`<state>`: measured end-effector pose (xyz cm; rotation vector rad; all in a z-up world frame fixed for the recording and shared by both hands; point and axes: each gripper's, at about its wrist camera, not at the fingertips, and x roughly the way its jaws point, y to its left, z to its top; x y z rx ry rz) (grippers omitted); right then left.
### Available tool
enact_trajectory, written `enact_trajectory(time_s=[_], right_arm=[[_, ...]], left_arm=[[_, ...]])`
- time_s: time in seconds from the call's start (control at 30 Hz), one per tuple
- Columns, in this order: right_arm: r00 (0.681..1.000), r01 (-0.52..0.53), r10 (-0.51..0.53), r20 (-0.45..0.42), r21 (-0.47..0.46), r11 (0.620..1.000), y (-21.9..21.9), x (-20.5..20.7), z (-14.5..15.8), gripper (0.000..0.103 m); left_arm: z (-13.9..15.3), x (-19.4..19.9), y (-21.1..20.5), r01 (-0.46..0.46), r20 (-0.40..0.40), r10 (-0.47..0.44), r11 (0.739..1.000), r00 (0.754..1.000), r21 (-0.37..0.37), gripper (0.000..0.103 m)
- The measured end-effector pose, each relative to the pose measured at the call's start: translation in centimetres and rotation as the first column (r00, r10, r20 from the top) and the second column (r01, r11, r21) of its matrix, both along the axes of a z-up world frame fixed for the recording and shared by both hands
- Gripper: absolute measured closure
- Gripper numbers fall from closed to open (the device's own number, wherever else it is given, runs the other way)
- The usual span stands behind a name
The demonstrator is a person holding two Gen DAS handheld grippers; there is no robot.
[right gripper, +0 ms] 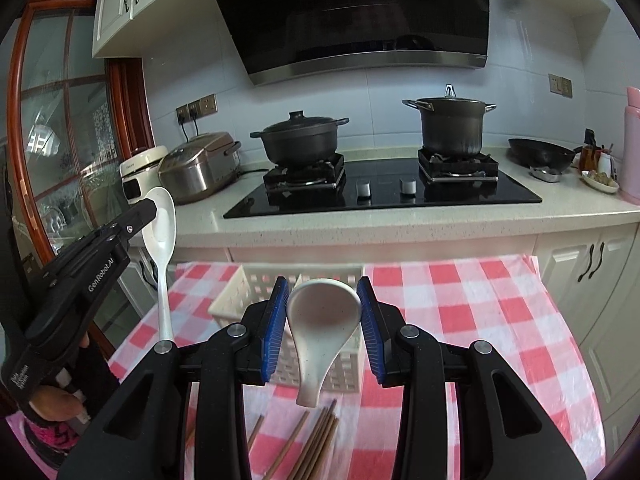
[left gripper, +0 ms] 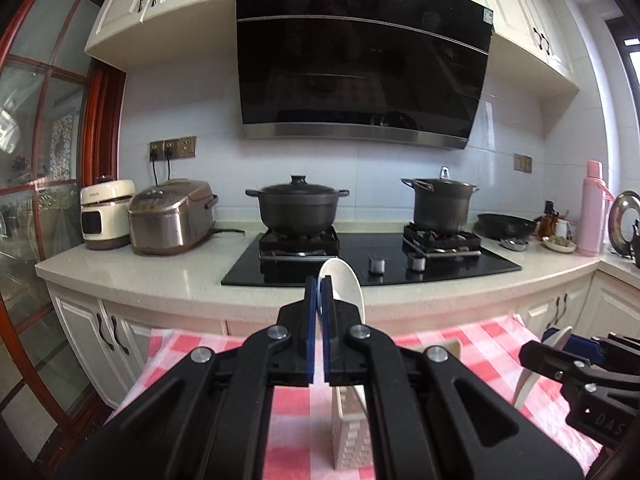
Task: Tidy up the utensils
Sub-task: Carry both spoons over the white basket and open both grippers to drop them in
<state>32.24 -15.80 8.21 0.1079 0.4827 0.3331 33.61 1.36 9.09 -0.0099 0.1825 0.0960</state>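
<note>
My left gripper [left gripper: 319, 285] is shut on the bowl edge of a long white spoon [left gripper: 344, 280]; in the right wrist view this spoon [right gripper: 162, 240] hangs handle-down from the left gripper [right gripper: 151, 209], off the table's left edge. My right gripper [right gripper: 323, 300] is shut on a short white soup spoon [right gripper: 320, 320], blue pads pressing both sides of its bowl, handle hanging down. This spoon is held above a white slotted basket [right gripper: 248, 284] on the red-checked cloth. Several brown chopsticks [right gripper: 312, 440] lie on the cloth in front of the basket. From the left wrist view, the right gripper [left gripper: 560, 346] is at the right.
Beyond the table [right gripper: 460, 300] runs a kitchen counter [right gripper: 400, 220] with a black hob, two dark pots [right gripper: 300, 140] [right gripper: 452, 124], a rice cooker [right gripper: 200, 168], a wok [right gripper: 540, 154] and a pink bottle [left gripper: 592, 208]. A glass-paned wooden door [right gripper: 52, 120] stands at the left.
</note>
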Motion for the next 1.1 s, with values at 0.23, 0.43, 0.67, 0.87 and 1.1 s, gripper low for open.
enact_trajectory(time_s=[0.23,0.43,0.67,0.87,1.1], right_arm=[[1.000,-0.004,0.004,0.016,-0.004,1.000,-0.2,2.4,2.0,0.068],[1.000,-0.001,0.002,0.016,-0.020,1.000,0.3,4.6,2.2,0.068],[1.000,-0.019,0.018,-0.026,-0.035,0.999,1.1,7.3,0.3,0.068],[0.996,-0.045,0.040,-0.082,-0.063,0.997,1.4,9.0,-2.0,0.068],[0.992,-0.057,0.049,-0.120,-0.068,0.996,1.8,10.0,-3.4,0.067]], left_arm=[[1.4,2.8,-0.4,-0.052,0.045,0.050,0.998,0.998,0.037,0.100],[1.3,5.7,-0.5,-0.099,0.050,0.097,0.994,0.994,0.052,0.100],[-0.8,8.8,-0.9,-0.122,0.010,0.122,0.991,0.993,0.062,0.100],[-2.7,10.0,-0.9,-0.102,-0.044,0.104,0.994,0.994,0.039,0.100],[-4.3,11.0,-0.5,-0.086,-0.091,0.089,0.996,0.992,0.038,0.097]])
